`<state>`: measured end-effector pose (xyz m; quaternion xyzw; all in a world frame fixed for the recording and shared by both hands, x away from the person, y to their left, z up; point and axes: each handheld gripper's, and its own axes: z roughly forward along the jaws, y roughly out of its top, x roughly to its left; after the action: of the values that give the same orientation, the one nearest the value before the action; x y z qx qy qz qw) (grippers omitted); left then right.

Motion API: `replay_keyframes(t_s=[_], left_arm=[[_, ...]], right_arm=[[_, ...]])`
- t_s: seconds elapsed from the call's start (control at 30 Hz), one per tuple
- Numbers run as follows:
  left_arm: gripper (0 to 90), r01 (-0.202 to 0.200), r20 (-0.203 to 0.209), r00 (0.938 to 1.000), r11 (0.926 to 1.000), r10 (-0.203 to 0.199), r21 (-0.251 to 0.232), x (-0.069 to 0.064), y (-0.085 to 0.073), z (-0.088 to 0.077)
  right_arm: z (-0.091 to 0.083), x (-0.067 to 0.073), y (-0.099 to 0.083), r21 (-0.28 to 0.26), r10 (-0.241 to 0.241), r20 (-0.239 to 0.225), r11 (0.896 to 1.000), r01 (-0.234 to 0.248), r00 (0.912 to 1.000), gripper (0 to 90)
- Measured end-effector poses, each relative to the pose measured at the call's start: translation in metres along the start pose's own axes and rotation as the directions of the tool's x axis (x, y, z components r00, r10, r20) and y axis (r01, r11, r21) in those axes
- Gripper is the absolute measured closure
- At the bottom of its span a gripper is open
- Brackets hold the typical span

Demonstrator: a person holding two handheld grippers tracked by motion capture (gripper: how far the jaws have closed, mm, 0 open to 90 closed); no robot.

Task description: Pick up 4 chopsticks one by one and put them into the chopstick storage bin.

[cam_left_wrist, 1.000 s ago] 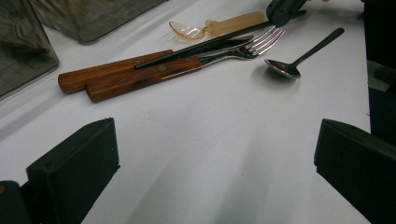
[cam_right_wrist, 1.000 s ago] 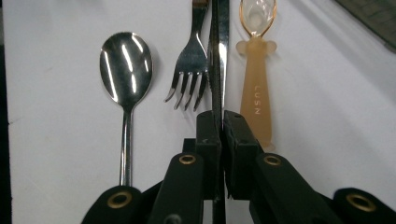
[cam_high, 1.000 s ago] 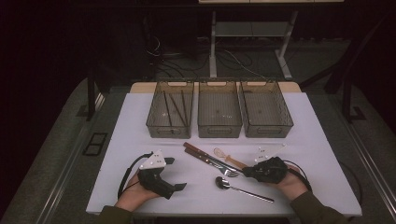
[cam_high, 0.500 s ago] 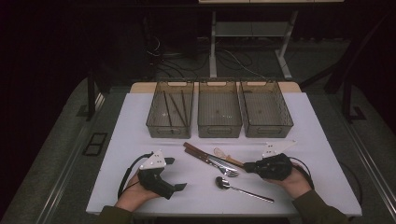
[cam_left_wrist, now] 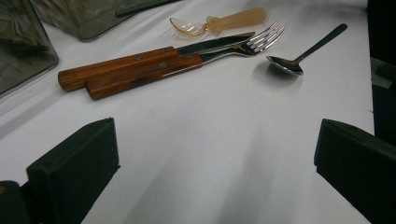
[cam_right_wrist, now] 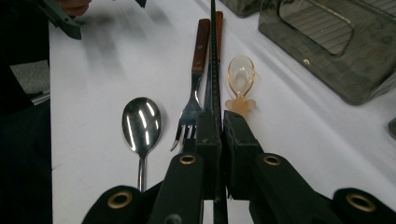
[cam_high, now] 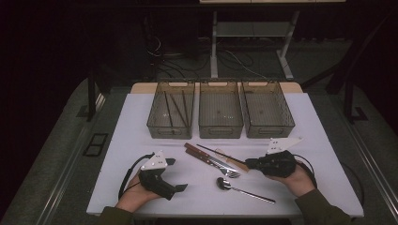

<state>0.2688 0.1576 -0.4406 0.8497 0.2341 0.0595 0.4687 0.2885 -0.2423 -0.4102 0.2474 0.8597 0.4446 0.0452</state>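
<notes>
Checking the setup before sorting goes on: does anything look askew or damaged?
Nothing stands out. The fork, knife, metal spoon and plastic spoon lie intact on the table; the right gripper pinches a thin black stick.

Knife (cam_right_wrist: pixel 205 100) blade behind chopstick (cam_right_wrist: pixel 215 56); chopstick's far end past the right gripper view's top edge.

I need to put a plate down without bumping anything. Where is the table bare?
Bare: the table right of the right tongs, and its left strip beside the left bin. Crowded: the middle, with fork, knife, metal spoon and black chopstick.
</notes>
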Motion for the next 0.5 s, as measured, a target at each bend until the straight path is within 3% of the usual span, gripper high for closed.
replay_keyframes(t_s=[0.17,0.5], left_arm=[[0.0,0.024,-0.007,0.9997,0.9997,-0.024,-0.008,0.004,0.000,0.003],[0.0,0.015,-0.009,0.9998,0.9999,-0.015,-0.003,0.002,0.000,0.003]], right_arm=[[0.000,-0.002,0.005,-0.016,0.006,0.001,1.000,-0.006,1.0000,85.5],[-0.002,-0.006,0.020,-0.058,0.023,0.024,0.998,-0.021,0.9994,85.5]])
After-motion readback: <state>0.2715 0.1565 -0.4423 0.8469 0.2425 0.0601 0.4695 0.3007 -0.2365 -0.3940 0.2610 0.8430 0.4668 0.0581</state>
